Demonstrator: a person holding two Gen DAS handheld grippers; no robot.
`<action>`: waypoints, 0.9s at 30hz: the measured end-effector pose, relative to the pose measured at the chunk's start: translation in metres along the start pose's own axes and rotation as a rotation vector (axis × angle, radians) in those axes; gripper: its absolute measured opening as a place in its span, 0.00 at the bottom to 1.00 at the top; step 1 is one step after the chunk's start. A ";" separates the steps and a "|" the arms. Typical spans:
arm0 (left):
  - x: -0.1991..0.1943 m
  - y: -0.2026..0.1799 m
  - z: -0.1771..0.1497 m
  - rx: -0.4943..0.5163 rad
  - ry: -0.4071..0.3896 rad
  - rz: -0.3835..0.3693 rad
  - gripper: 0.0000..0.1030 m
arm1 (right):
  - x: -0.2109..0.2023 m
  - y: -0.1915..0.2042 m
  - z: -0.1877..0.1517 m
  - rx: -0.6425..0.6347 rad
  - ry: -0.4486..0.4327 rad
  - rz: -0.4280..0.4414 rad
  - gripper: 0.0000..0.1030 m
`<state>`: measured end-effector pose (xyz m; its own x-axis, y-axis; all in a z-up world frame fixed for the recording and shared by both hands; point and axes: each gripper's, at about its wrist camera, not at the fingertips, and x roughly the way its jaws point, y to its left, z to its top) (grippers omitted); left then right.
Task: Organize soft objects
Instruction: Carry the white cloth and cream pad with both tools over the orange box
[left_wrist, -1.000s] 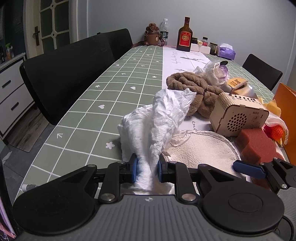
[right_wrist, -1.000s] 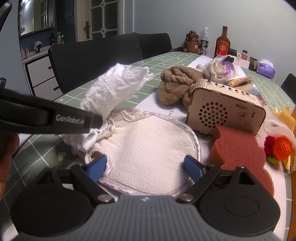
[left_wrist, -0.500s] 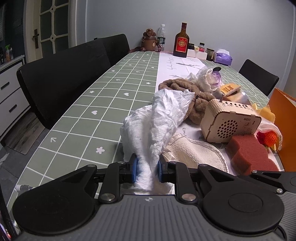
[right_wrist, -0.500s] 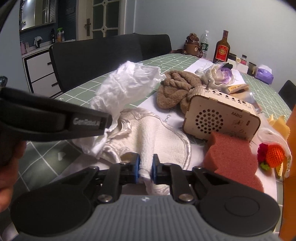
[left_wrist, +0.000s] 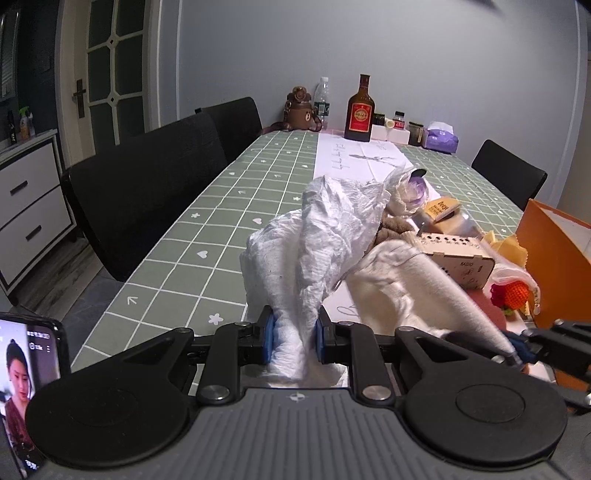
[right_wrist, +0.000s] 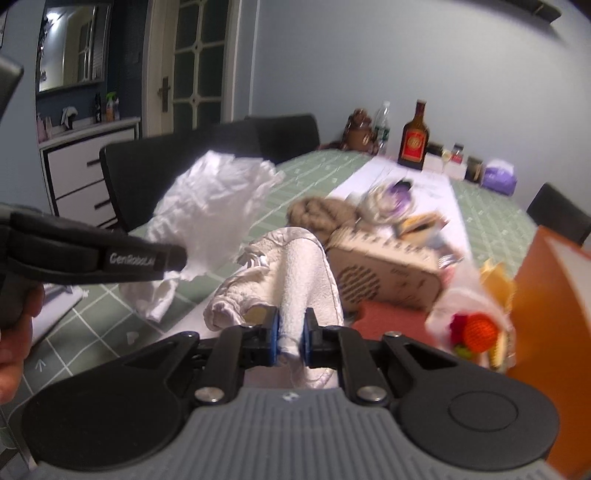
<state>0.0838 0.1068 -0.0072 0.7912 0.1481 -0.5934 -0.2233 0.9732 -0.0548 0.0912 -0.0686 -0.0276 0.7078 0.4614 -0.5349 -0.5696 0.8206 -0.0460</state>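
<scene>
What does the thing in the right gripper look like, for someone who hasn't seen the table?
On the green checked table, just in front of the wooden radio box, the right gripper pinches a cream terry cloth. It is thick and fuzzy with a stitched edge, unlike the thin crinkled white sheet to its left.

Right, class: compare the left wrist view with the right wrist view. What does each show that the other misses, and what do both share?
Only the left wrist view shows the phone screen and the left hand-held gripper clamping the white crumpled cloth. Only the right wrist view shows the right hand-held gripper clamping the cream towel. Both show the wooden radio and the brown liquor bottle.
</scene>
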 end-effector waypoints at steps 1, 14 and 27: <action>-0.004 -0.002 0.000 0.002 -0.005 -0.003 0.23 | -0.007 -0.003 0.002 0.002 -0.013 -0.004 0.10; -0.056 -0.049 0.029 0.086 -0.121 -0.088 0.22 | -0.080 -0.062 0.028 0.083 -0.105 -0.036 0.10; -0.067 -0.138 0.076 0.178 -0.022 -0.335 0.22 | -0.143 -0.151 0.062 0.090 0.029 -0.149 0.11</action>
<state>0.1044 -0.0244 0.1010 0.8160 -0.1817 -0.5488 0.1509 0.9834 -0.1013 0.1024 -0.2378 0.1078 0.7690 0.3233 -0.5516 -0.4186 0.9067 -0.0522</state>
